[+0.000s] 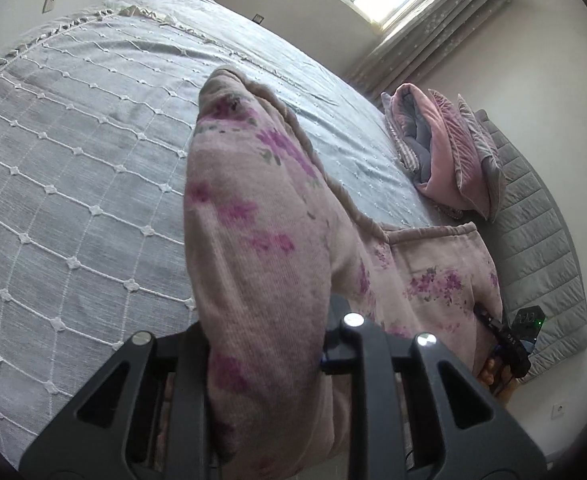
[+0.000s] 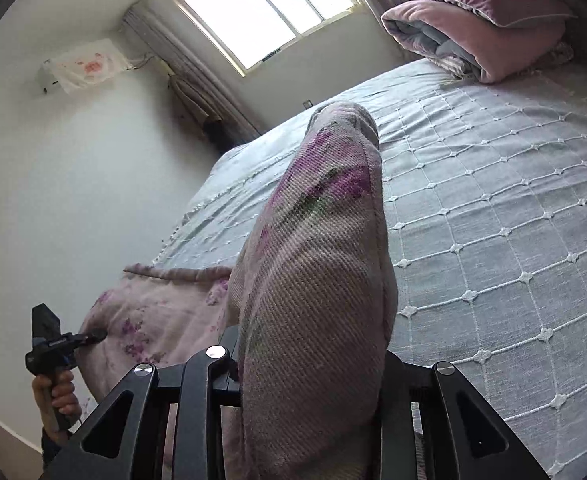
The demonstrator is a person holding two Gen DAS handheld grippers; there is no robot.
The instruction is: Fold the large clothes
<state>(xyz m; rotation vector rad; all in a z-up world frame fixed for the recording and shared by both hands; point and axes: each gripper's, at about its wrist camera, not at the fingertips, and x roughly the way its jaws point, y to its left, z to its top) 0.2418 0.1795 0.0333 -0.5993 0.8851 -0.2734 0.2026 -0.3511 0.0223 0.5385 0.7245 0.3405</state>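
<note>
1. My left gripper [image 1: 269, 364] has its fingers clamped on a bunched edge of a pink garment [image 1: 253, 240] printed with purple flowers.
2. My right gripper [image 2: 309, 392] is clenched on another bunched edge of that garment; the fabric rises in a thick fold straight ahead of the camera.
3. Between my two grips the garment sags in a loose sheet at the near edge of the bed [image 1: 73, 140].
4. The bed wears a pale grey-blue coverlet with a white stitched diamond grid.
5. A pile of folded pink and grey bedding [image 2: 477, 24] sits at the bed's far end, well apart from the garment.
6. A bright window [image 2: 269, 4] lies beyond the bed.
</note>
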